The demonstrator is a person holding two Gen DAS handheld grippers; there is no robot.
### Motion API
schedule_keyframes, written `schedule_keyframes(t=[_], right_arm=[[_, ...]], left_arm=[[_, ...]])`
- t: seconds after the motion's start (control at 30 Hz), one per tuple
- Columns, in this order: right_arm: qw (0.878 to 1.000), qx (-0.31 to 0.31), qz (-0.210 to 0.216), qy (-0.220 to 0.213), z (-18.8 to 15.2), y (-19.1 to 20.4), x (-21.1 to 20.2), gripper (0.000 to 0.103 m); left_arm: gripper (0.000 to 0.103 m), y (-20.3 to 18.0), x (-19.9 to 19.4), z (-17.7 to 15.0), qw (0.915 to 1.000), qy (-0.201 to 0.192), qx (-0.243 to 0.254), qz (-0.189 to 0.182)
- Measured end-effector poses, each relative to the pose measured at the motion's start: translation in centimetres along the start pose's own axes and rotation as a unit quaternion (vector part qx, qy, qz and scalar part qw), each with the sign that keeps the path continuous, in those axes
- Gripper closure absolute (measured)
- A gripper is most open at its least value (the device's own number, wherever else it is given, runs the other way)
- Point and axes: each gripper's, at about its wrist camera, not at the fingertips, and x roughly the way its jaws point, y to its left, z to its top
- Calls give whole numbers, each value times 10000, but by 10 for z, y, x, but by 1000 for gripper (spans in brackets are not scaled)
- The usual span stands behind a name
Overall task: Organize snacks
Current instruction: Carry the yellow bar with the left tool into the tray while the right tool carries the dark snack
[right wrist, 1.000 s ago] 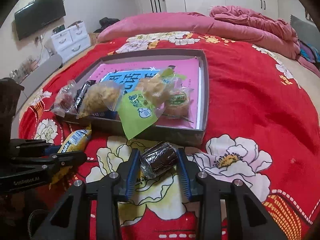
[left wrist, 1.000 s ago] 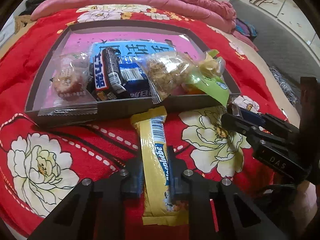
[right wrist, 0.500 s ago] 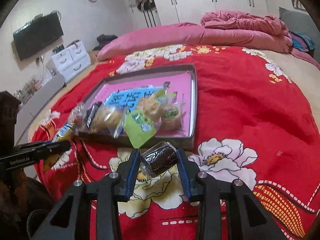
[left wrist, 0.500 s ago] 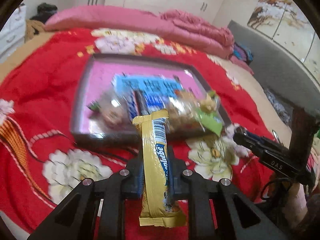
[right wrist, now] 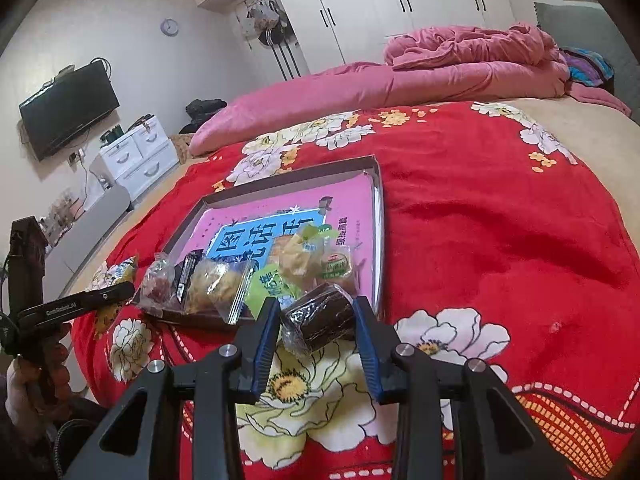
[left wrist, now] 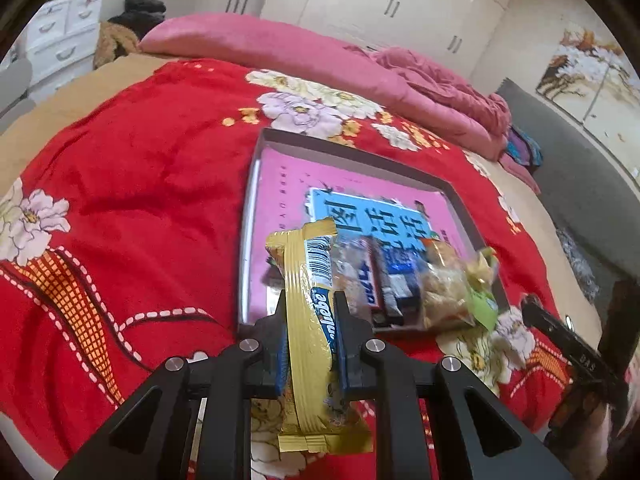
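My left gripper (left wrist: pixel 310 312) is shut on a yellow wafer bar (left wrist: pixel 314 320) and holds it raised near the front left corner of the grey tray (left wrist: pixel 246 216). My right gripper (right wrist: pixel 316 308) is shut on a dark chocolate roll in clear wrap (right wrist: pixel 320 316), raised just before the tray's front right corner (right wrist: pixel 378 216). The tray has a pink and blue lining and holds several wrapped snacks along its near edge: a red cake (right wrist: pixel 154 284), a dark bar (left wrist: pixel 378 280), crumbly biscuits (right wrist: pixel 216 286) and a green packet (right wrist: pixel 272 286).
The tray lies on a red floral blanket (right wrist: pixel 500 240) on a bed. A pink quilt (right wrist: pixel 440 64) is heaped at the far end. White drawers (right wrist: pixel 136 152) and a wall television (right wrist: pixel 68 112) stand to the left of the bed.
Both grippers have lifted their snacks off the blanket. The left one has risen and swung left, so the tray now lies below and to its right.
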Motion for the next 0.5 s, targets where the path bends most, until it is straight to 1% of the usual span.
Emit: schedule_keyframes(t=[0.17,0.4,0.5], right_arm=[[10000,25,20,-7,4,6,8,65],[10000,-1,-42,49,5,15,21,65],[9999,13,-87,55,6,16,26,65]], left_arm=[[84,4,11,6,10000,18,-75,43],[84,-2,19,11,9999,-36,18,161],[84,-3,26,10,9998,56,-3,192]])
